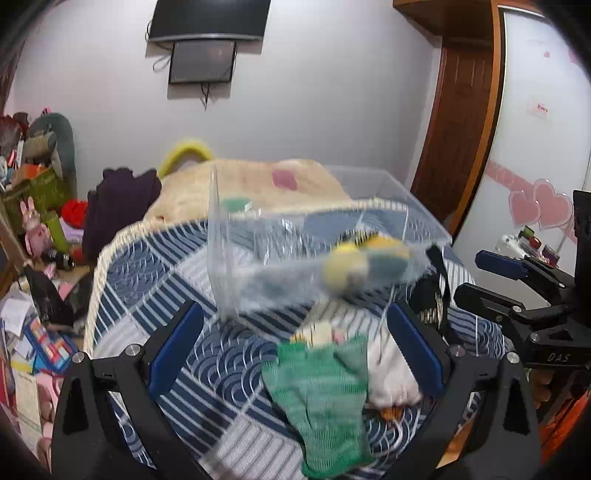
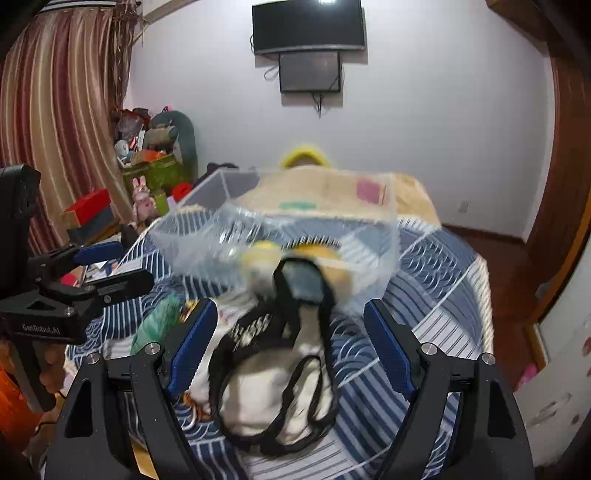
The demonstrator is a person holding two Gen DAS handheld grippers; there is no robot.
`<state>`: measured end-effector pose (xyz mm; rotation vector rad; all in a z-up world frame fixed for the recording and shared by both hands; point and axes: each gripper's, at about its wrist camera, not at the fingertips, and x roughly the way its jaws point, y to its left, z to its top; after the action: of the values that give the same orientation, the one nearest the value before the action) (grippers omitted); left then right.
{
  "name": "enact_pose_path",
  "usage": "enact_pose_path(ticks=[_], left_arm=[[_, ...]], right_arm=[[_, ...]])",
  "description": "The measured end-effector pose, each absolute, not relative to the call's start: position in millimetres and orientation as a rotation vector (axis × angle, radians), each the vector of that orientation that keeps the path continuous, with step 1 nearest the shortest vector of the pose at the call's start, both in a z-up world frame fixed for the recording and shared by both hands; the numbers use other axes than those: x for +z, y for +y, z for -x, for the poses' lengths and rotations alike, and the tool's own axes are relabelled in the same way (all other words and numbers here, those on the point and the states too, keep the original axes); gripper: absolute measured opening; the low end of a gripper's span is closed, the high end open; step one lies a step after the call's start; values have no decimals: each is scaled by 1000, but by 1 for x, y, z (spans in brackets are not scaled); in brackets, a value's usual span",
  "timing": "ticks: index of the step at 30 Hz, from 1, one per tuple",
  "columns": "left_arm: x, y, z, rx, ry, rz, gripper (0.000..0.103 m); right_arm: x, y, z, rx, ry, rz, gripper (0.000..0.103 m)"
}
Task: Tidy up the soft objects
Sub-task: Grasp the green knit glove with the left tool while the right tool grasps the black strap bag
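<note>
A green knitted cloth (image 1: 321, 402) lies on the blue-and-white patterned bedspread (image 1: 177, 266) near the bed's front edge, its long axis running from the near edge toward the clear plastic bin (image 1: 295, 240), with its narrower far end pointing at the bin and touching a small pale soft item (image 1: 325, 332) that is too blurred to name. Just beside the cloth, on its right in the left wrist view, sits a white fabric bundle (image 2: 258, 391), and over this bundle a black strap (image 2: 295, 369) loops in long ovals whose length also runs from the front edge toward the bin; its far loop rises against the bin's near wall. The bin stands further back on the bedspread, about mid-bed, and holds yellow-and-blue soft balls (image 1: 365, 262) resting in its near right corner, though blur hides how many. The left gripper (image 1: 295, 350) hangs over the cloth with its blue-padded jaws spread wide on either side of it, grasping nothing. The right gripper (image 2: 291, 343) is over the bundle and strap, its jaws likewise parted and empty. Behind the bin a cream blanket (image 1: 258, 184) with pink and green patches covers the far end of the bed, and a dark screen (image 2: 308, 26) hangs on the wall above.
</note>
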<state>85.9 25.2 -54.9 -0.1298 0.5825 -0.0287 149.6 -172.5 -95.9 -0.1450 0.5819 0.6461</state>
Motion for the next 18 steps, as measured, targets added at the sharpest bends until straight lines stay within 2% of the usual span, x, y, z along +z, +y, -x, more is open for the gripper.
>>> enact_pose_path(ticks=[10, 13, 16, 17, 18], left_arm=[[-100, 17, -74, -46, 698, 157, 101], [-112, 16, -72, -41, 709, 171, 97], [-118, 17, -69, -35, 696, 180, 75], [-119, 17, -69, -42, 695, 184, 72], [-120, 16, -69, -54, 700, 186, 66]], right_arm=[[-122, -166, -156, 669, 668, 103, 78], [-125, -163, -156, 684, 672, 113, 55], [-129, -160, -155, 720, 690, 103, 37], [-130, -159, -154, 729, 692, 101, 29], [-131, -159, -153, 741, 696, 99, 24]])
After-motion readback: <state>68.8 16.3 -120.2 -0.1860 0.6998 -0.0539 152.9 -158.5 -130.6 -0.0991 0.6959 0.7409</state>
